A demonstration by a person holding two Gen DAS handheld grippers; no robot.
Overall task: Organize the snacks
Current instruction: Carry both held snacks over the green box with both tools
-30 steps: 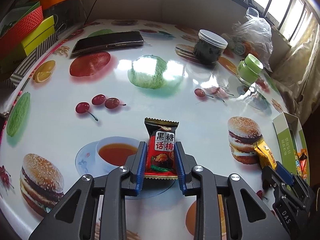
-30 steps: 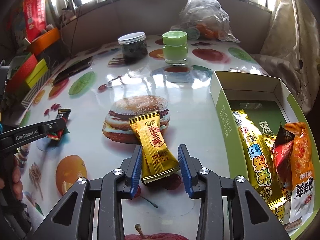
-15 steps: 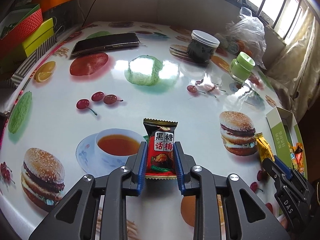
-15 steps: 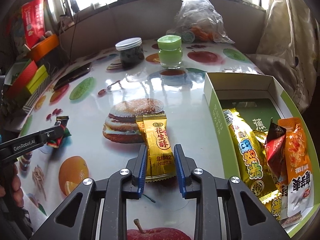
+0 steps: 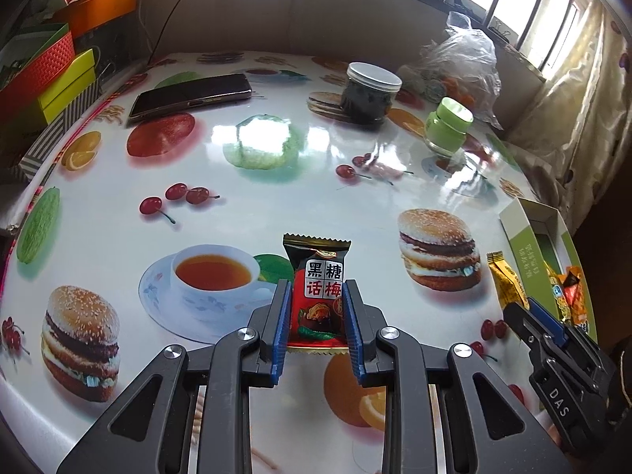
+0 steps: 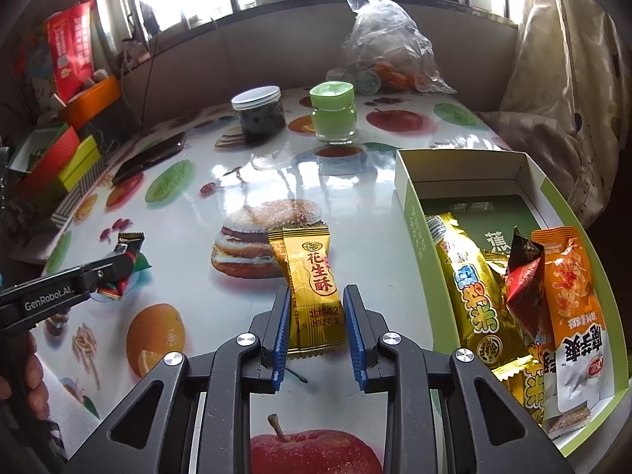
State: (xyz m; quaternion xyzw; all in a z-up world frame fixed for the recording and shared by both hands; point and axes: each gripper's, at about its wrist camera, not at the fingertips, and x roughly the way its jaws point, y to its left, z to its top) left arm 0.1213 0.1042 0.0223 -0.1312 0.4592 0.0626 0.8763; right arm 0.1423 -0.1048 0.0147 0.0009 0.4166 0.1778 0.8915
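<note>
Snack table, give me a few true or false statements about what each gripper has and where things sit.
1. The left gripper is closed on a red and black candy packet. True.
2. The right gripper has a green jar between its jaws. False: a gold peanut candy packet is there; the green jar stands far back.
3. The open box already holds several snack packets. True.
4. The phone lies inside the box. False: it lies on the table.
</note>
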